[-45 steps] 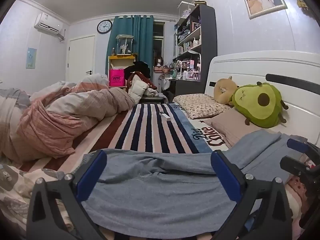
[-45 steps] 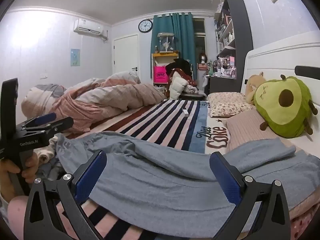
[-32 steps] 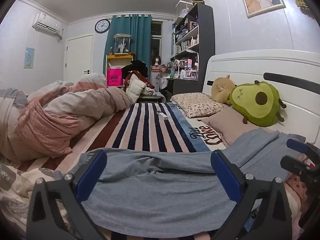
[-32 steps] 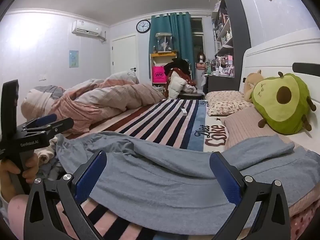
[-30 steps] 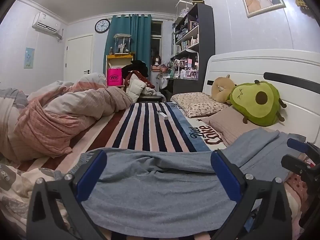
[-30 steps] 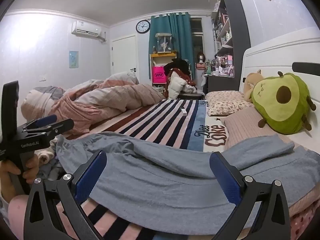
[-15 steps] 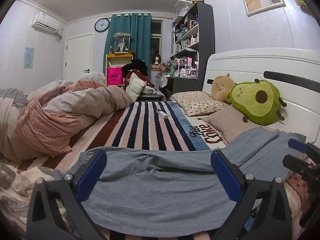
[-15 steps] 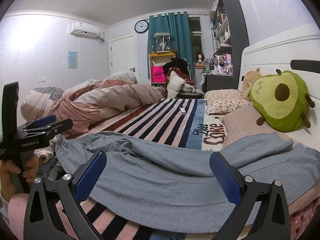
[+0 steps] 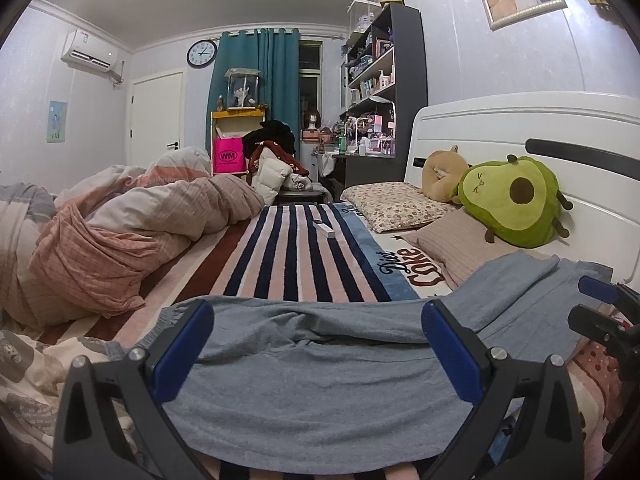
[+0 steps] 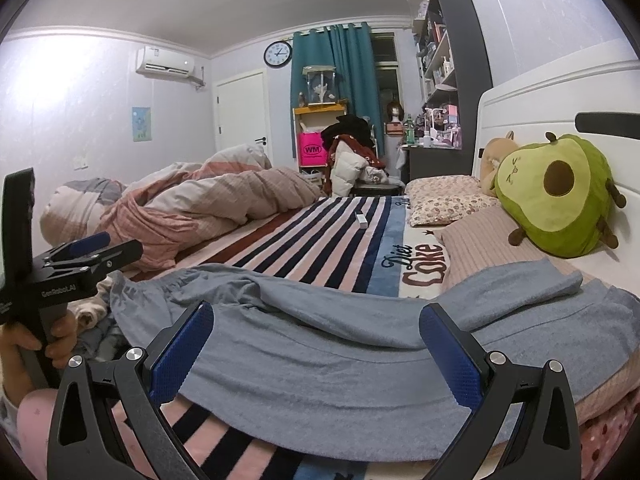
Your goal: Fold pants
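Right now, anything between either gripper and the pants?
Nothing visible. The grey pants lie spread on the striped blanket, directly ahead of the open left gripper and the open right gripper. The white box sits well beyond them.

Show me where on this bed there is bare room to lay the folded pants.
The best free patch is the striped blanket, bordered by the heaped duvet, the pillows and the pants, apart from a small white box. The headboard side is crowded with the avocado plush. Both tools, left and right, are open.
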### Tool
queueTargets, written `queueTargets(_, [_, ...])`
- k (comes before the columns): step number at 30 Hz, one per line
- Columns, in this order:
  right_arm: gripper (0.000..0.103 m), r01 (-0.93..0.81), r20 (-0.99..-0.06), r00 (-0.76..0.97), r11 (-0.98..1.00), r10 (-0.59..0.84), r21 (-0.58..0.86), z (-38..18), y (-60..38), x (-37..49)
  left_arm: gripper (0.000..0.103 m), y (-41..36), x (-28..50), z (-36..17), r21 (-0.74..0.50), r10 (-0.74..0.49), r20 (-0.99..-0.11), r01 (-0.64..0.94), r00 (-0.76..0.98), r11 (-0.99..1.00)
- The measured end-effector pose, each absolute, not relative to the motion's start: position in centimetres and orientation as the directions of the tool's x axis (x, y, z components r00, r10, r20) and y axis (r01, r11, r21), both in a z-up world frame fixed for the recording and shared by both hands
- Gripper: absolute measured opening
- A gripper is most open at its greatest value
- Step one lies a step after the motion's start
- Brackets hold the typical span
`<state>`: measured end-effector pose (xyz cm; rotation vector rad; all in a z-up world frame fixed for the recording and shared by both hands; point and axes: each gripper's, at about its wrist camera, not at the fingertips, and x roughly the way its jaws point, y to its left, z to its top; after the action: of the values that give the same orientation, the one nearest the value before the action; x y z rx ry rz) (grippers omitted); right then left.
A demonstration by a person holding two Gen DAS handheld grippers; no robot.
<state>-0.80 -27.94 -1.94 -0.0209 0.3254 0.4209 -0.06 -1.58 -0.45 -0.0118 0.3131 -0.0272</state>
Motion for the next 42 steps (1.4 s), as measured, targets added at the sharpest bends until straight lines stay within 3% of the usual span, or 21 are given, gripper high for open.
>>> queueTargets(42, [0.103,-0.41,-0.311,0.859,0.91,0.407,0.06,-2.0,-28.1,-0.8,0.102,-2.6,-0.1,0.0,-0.061,-0.074,-0.312,0.057,0.947,0.996])
